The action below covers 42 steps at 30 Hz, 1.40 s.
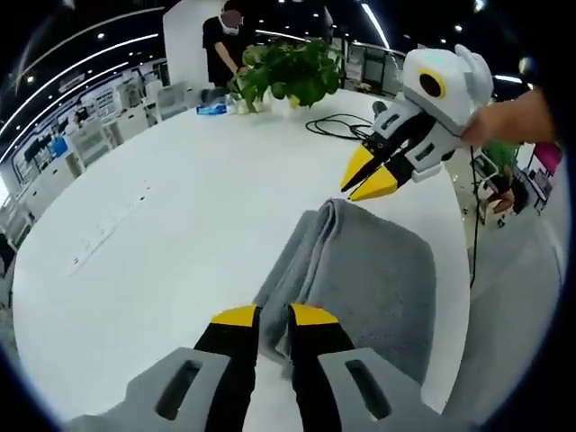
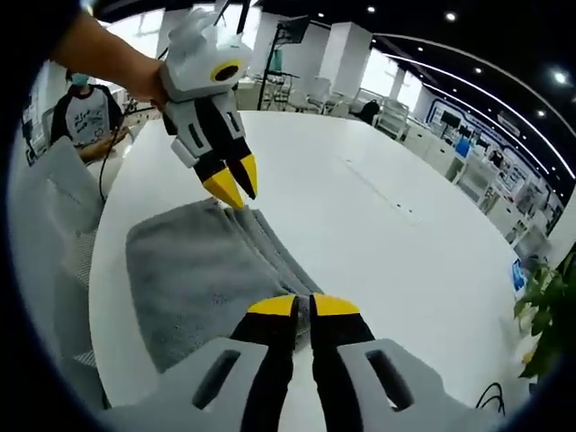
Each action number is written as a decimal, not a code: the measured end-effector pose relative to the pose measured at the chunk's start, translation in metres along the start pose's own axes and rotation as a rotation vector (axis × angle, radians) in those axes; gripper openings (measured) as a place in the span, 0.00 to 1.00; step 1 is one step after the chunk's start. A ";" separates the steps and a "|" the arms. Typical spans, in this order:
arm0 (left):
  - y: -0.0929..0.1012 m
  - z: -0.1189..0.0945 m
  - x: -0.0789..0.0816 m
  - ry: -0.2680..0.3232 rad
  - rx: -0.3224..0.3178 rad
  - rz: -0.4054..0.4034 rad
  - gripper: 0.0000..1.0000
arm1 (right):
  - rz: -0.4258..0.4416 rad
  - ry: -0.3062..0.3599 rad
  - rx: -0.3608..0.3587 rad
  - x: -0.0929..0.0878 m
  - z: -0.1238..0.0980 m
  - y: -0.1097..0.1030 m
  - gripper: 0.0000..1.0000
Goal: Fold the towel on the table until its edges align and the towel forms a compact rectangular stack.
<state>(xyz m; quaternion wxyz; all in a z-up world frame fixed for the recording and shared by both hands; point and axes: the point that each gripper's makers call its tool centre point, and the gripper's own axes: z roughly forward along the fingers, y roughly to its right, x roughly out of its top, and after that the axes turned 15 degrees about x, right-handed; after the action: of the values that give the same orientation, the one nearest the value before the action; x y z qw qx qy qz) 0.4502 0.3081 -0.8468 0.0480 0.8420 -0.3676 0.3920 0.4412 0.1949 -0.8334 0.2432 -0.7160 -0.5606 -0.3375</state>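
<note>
A grey towel point(image 1: 364, 270) lies folded into a long rectangle on the white table point(image 1: 180, 207), its layered fold edge on the left in the left gripper view. My left gripper point(image 1: 274, 315) sits low over the towel's near end, jaws close together with nothing gripped. My right gripper point(image 1: 369, 178) hovers just above the towel's far end, yellow tips almost touching. In the right gripper view the towel point(image 2: 193, 270) stretches away from my right gripper point(image 2: 303, 306), whose jaws are drawn together. The left gripper point(image 2: 234, 187) hangs over the towel's far corner, held by a hand.
A potted plant point(image 1: 288, 72) and a black cable point(image 1: 337, 124) sit at the far side of the table. A person point(image 1: 225, 40) stands behind the plant, and another person point(image 2: 85, 112) sits past the table edge. The table edge point(image 1: 454, 297) runs close beside the towel.
</note>
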 end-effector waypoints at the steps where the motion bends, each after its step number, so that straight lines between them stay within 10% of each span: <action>1: -0.002 -0.001 0.001 0.005 0.003 -0.011 0.14 | -0.003 0.004 0.007 0.001 0.000 -0.003 0.06; 11: 0.019 -0.025 -0.018 0.003 -0.029 -0.075 0.16 | -0.040 -0.118 0.058 -0.030 0.020 -0.005 0.09; 26: 0.044 -0.035 -0.042 -0.018 -0.022 -0.111 0.16 | 0.129 -0.168 -0.001 -0.066 0.023 0.000 0.08; 31: 0.033 -0.031 -0.051 -0.030 0.104 -0.083 0.18 | 0.192 -0.100 -0.056 -0.057 0.017 0.000 0.09; 42: 0.050 -0.038 -0.052 -0.048 0.083 -0.304 0.32 | 0.362 0.020 -0.047 -0.047 0.008 -0.027 0.38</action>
<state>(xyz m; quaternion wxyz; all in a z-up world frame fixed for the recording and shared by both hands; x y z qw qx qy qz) 0.3716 0.3167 -0.8672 0.0630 0.8983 -0.2203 0.3749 0.4103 0.1775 -0.8750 0.2889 -0.8073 -0.4121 -0.3083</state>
